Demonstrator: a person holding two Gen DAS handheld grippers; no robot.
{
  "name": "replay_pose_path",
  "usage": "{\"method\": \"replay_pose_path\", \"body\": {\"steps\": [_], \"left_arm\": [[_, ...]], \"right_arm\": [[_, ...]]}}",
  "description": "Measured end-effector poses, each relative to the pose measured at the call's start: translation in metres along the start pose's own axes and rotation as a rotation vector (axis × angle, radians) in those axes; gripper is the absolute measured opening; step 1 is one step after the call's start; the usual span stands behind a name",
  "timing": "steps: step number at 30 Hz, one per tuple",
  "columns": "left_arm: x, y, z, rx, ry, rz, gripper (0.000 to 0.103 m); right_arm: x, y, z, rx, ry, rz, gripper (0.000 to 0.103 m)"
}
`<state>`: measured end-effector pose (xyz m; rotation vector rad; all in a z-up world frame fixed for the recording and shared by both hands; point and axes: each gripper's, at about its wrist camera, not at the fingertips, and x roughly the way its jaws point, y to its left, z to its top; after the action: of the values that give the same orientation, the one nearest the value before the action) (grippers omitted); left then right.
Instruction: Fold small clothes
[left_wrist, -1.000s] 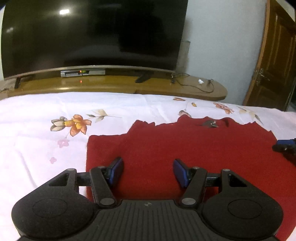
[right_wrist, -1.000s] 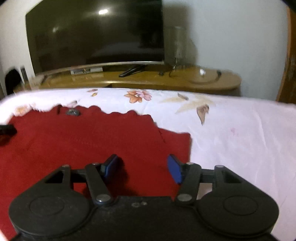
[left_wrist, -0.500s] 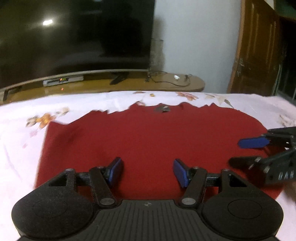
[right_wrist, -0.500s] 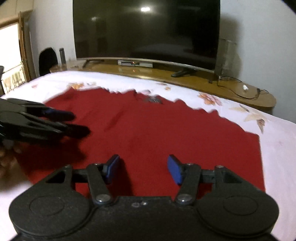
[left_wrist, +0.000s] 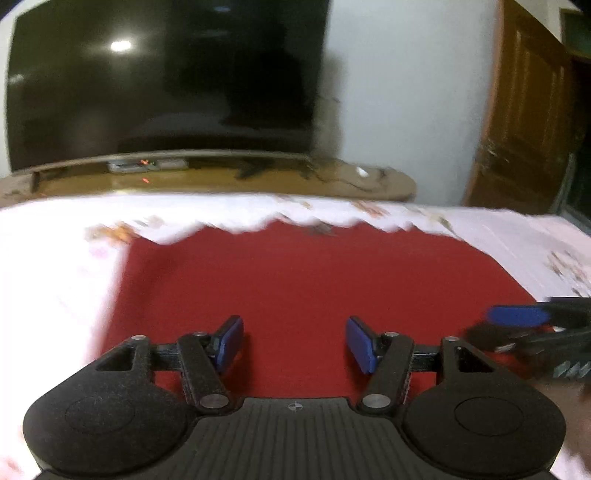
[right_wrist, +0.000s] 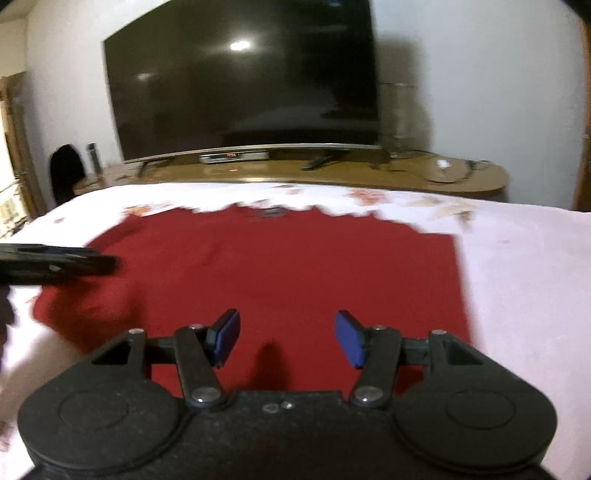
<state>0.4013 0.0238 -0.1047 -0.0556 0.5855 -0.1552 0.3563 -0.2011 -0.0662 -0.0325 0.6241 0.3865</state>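
Flat red knitted garment (left_wrist: 306, 280) spread crosswise ahead of both: left gripper (left_wrist: 294, 343) and right gripper (right_wrist: 287, 338) parted, empty, hovering above near edge, equally close.

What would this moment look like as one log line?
left gripper: open, empty | right gripper: open, empty | red cloth: flat on bed, unfolded

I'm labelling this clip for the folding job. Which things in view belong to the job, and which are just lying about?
Part of the job:
- red garment, spread flat on the floral bedsheet
- left gripper, open above it
- right gripper, open above it

Just lying about:
- television
- wooden TV stand
- set-top box
- wooden door
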Motion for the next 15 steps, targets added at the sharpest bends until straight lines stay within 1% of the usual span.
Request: {"method": "replay_pose_path", "body": {"steps": [1, 3, 4, 5, 7, 9, 11, 15], "left_arm": [[0.002, -0.009, -0.006, 0.016, 0.014, 0.0, 0.061], [0.005, -0.018, -0.018, 0.059, 0.042, 0.027, 0.061], [0.004, -0.018, -0.025, 0.074, 0.042, 0.047, 0.061], [0.001, -0.016, -0.03, 0.076, 0.033, 0.05, 0.061], [-0.006, -0.008, -0.032, 0.074, 0.037, 0.074, 0.061], [-0.011, 0.003, -0.033, 0.067, 0.041, 0.096, 0.061], [-0.021, 0.021, -0.039, 0.024, 0.04, 0.082, 0.063], [-0.034, 0.036, -0.048, -0.006, 0.03, 0.098, 0.063]], "right_arm": [[0.002, 0.008, -0.002, 0.005, 0.007, 0.016, 0.056], [0.006, 0.02, -0.006, 0.008, 0.02, 0.021, 0.056], [0.007, 0.023, -0.01, 0.004, 0.029, 0.014, 0.056], [0.008, 0.023, -0.014, -0.008, 0.044, 0.002, 0.056], [0.006, 0.019, -0.022, -0.039, 0.06, -0.034, 0.056], [-0.004, 0.006, -0.028, -0.038, 0.052, -0.062, 0.056], [-0.015, -0.013, -0.033, -0.019, 0.052, -0.1, 0.056], [-0.033, -0.041, -0.044, 0.022, 0.046, -0.161, 0.055]]}}
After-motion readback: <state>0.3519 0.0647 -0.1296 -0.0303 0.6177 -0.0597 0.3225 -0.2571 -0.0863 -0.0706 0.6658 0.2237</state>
